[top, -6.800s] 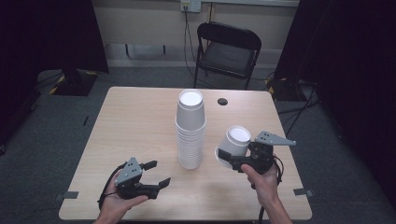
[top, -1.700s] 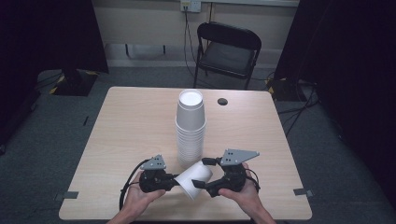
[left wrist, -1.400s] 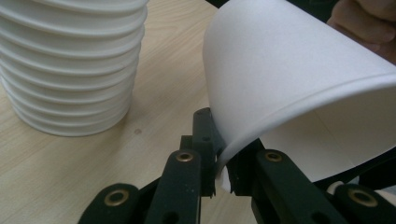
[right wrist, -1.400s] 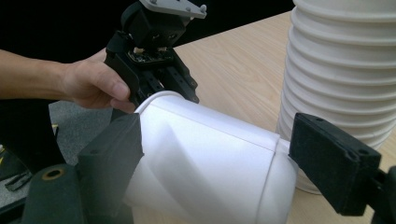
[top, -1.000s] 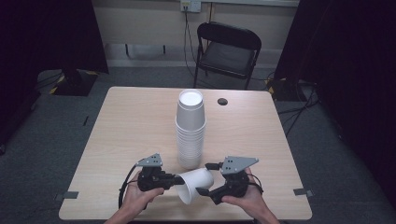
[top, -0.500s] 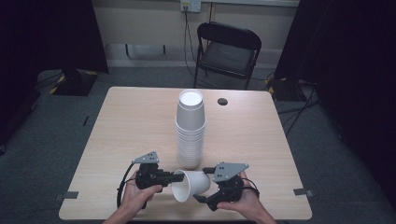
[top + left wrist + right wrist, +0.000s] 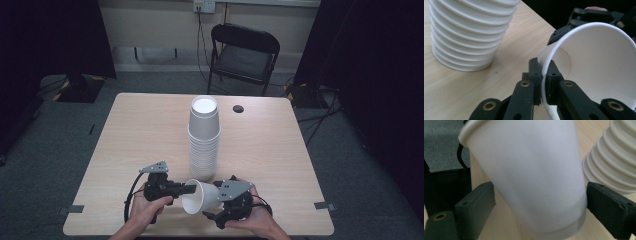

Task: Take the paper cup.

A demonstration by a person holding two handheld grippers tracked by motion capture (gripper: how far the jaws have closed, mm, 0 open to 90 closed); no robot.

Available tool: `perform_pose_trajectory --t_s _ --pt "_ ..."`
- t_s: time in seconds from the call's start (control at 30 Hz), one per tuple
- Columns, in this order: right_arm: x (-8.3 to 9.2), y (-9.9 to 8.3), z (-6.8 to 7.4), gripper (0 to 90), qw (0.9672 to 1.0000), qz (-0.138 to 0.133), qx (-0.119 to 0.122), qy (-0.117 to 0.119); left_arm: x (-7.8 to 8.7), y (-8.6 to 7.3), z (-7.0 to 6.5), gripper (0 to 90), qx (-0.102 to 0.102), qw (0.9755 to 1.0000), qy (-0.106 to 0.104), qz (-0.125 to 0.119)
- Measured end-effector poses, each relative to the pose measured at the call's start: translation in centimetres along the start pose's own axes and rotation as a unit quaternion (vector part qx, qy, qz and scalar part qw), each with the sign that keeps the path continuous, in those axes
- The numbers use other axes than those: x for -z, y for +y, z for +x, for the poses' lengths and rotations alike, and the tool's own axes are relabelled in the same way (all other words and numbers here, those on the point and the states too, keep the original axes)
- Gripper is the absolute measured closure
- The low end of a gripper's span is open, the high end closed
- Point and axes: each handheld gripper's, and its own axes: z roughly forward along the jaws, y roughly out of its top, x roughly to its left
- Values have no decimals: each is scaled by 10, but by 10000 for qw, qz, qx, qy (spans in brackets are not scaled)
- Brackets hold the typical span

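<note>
1. Your left tongs (image 7: 187,189) are clamped on the rim of the single paper cup (image 7: 201,196): in the left gripper view one jaw sits inside the cup's mouth and the other outside, with the thin wall pinched between them.
2. Your right tongs (image 7: 536,202) have just been opening around the cup's base end. In the right gripper view the cup's body lies between the jaws; one pad stands clear of it, the other is at or barely off the wall.
3. The cup hangs on its side just above the near edge of the surface (image 7: 140,130), in front of the tall stack of cups (image 7: 203,140).
4. Risk: the cup now rests on a rim pinch alone. The paper lip could crease or slip out if you twist the left wrist.
5. Risk: as the right tongs back away, a jaw may drag on the cup wall and lever it out of the left grip.
6. Risk: the stack is close; a wide swing of either hand could knock it over.
</note>
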Motion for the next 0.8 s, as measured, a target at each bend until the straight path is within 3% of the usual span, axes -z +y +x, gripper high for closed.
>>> perform_pose_trajectory --t_s 0.13,0.47,0.63,0.67,0.77,0.8 --pt "-6 0 4 114 9995 148 220 -180 -1 0 -1 860 -2 10000 10 25" --pt "-14 2 10 150 9972 335 507 -437 -2 -1 -3 856 31 10000 39 72" --pt "-14 1 6 160 9989 234 250 -333 1 1 -4 800 20 9998 86 -191" --pt "-12 1 3 161 9995 134 80 -269 3 0 -5 785 -68 9995 169 -262" --pt "-11 0 1 161 9998 72 -53 -178 5 0 -7 785 -81 9994 140 -321" --pt "-10 0 0 161 9998 17 -172 -95 5 1 -7 827 -65 9994 118 -319"
